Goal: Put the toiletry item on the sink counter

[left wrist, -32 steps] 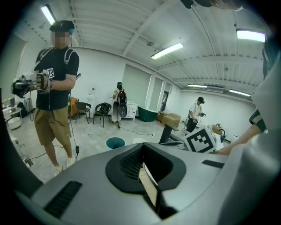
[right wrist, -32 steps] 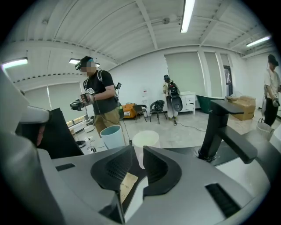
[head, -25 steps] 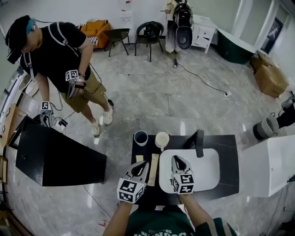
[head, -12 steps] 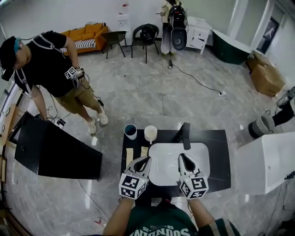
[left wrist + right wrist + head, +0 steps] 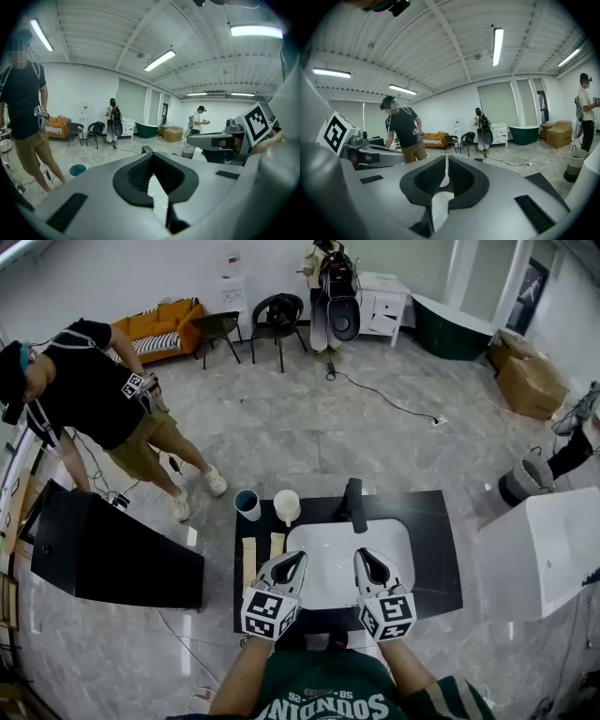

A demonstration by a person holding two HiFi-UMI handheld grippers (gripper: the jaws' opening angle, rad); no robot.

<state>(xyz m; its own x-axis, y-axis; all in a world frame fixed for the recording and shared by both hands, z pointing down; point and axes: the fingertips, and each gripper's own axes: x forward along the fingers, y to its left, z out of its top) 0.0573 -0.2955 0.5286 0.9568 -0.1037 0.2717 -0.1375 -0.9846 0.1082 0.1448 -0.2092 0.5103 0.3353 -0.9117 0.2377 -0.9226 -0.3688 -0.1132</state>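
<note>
My left gripper [image 5: 292, 561] and right gripper [image 5: 362, 558] — matt grey plastic, ribbed black pads [image 5: 137, 176]; basin [image 5: 336, 542] glossy white, counter [image 5: 433, 542] dark and smooth, floor [image 5: 309, 437] polished stone — gleaming.

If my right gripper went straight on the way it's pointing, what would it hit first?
Probably the black faucet behind the white basin; the right gripper points toward it, though depth is unclear.

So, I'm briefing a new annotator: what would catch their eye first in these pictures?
The white basin set in the black sink counter, with the left gripper and right gripper, both shut and empty, over its near part. Then the blue cup and white cup at the counter's rear left corner, and a person in a black shirt standing at far left.
</note>
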